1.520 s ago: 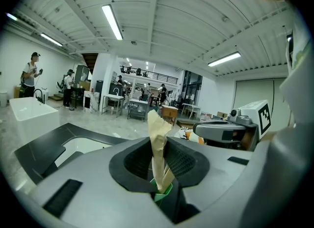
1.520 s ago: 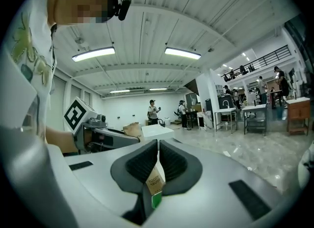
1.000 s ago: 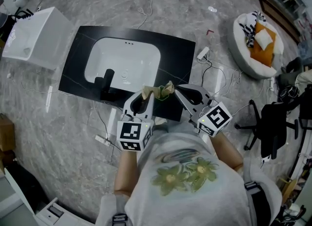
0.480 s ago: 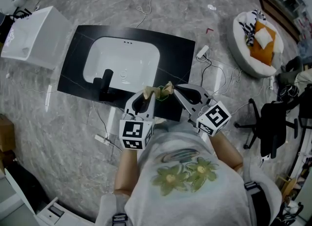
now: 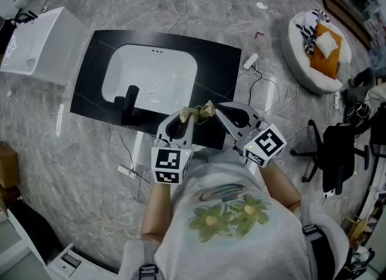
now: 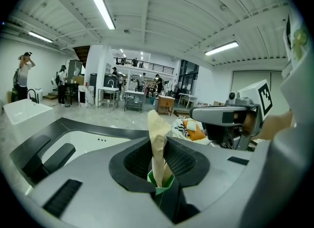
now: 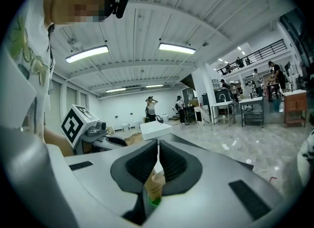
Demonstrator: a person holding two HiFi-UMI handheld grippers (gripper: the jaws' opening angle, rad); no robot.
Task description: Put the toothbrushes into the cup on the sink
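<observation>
Beside sink: white basin, cabled plug
Floor: grey marble
Left tool, right tool: clenched on toothbrush packet

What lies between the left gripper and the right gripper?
A tan paper packet, held by the left gripper and right gripper; the head view shows it.

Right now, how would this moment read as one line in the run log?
left gripper: shut on paper packet | right gripper: shut on same paper packet | position: at near edge of black sink counter
</observation>
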